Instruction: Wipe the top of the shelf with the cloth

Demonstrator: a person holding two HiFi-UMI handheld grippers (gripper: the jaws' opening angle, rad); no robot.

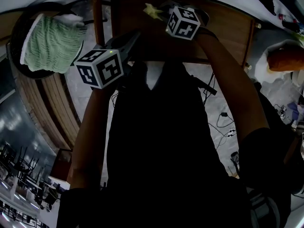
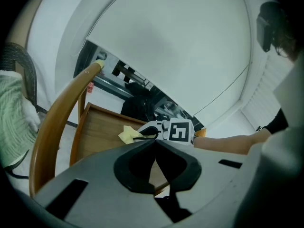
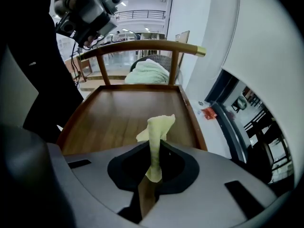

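While right tongs (image 3: pixel 153 151) pinch the yellow cloth (image 3: pixel 159 127) over the wooden shelf (image 3: pixel 118 118), left tongs (image 2: pixel 154 144) pressed together, empty.

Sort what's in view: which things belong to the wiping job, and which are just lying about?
Job:
- cloth, held in the right gripper's jaws
- shelf top

Lying about:
- green towel
- red packet on the floor
- cables on the floor
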